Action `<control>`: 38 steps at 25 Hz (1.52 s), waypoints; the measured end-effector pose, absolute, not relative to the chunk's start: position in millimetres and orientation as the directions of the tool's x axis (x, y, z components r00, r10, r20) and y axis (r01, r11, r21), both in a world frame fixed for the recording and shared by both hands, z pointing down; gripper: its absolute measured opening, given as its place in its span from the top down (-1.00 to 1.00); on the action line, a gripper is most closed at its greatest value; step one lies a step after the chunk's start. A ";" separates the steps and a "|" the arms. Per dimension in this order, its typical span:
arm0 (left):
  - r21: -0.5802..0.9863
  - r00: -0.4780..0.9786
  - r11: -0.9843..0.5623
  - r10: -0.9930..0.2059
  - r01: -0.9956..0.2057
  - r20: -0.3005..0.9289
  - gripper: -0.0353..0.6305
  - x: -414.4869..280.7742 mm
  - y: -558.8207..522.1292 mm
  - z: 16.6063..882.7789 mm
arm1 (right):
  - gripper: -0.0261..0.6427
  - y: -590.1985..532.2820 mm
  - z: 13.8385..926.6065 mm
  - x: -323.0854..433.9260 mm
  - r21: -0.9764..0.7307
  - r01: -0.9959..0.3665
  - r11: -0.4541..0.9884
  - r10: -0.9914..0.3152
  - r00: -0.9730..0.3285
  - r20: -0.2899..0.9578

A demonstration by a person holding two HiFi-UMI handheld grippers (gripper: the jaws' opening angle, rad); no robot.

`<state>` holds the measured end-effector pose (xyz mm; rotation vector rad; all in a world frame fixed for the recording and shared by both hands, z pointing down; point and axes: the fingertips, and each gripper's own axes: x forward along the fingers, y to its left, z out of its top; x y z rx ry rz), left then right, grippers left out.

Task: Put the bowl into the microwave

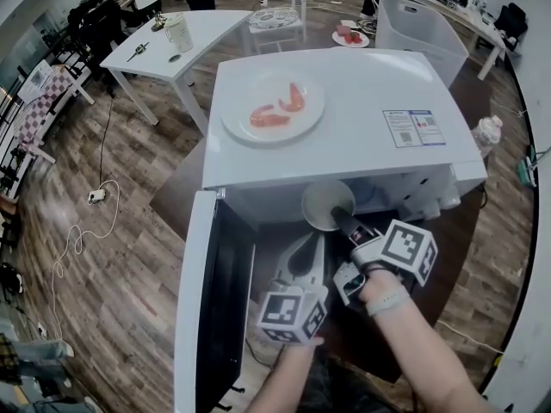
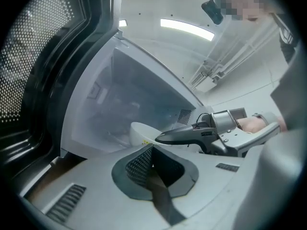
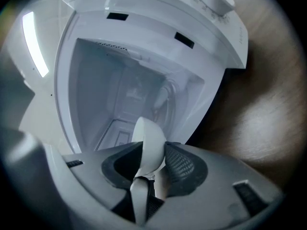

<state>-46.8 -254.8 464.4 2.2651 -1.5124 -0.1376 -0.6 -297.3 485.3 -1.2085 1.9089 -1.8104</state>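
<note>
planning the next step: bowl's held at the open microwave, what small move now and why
Probably ease the right gripper forward to carry the bowl deeper into the microwave: its door stands open, the jaws clamp the bowl's rim, and the bowl seems only at the cavity's mouth.

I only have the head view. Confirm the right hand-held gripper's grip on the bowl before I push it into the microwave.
Observer: The right gripper view shows the right hand-held gripper with its pads clamped on the wall of the bowl, which stands on edge.
Operator: Check inside.
Observer: The inside of the microwave shows only bare walls and floor; I see nothing in the bowl's path.
Operator: Report the other one.
Observer: The left hand-held gripper has its jaws together, holding nothing.
</note>
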 end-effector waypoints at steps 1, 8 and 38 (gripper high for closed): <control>0.388 0.406 -0.325 -0.903 -0.862 0.145 0.86 -47.3 -255.7 464.6 | 0.48 -298.5 484.8 -1.4 -0.915 -0.389 -0.109 -0.693 -0.630 0.350; 0.395 0.413 -0.332 -0.899 -0.857 0.142 0.86 -46.9 -260.4 463.0 | 0.42 -304.6 478.6 -3.4 -0.913 -0.406 -0.030 -0.678 -0.663 0.317; 0.423 0.374 -0.282 -0.915 -0.861 0.151 0.86 -62.0 -275.7 461.7 | 0.47 -274.8 474.7 -10.6 -0.600 -0.665 0.445 -0.525 -0.737 0.427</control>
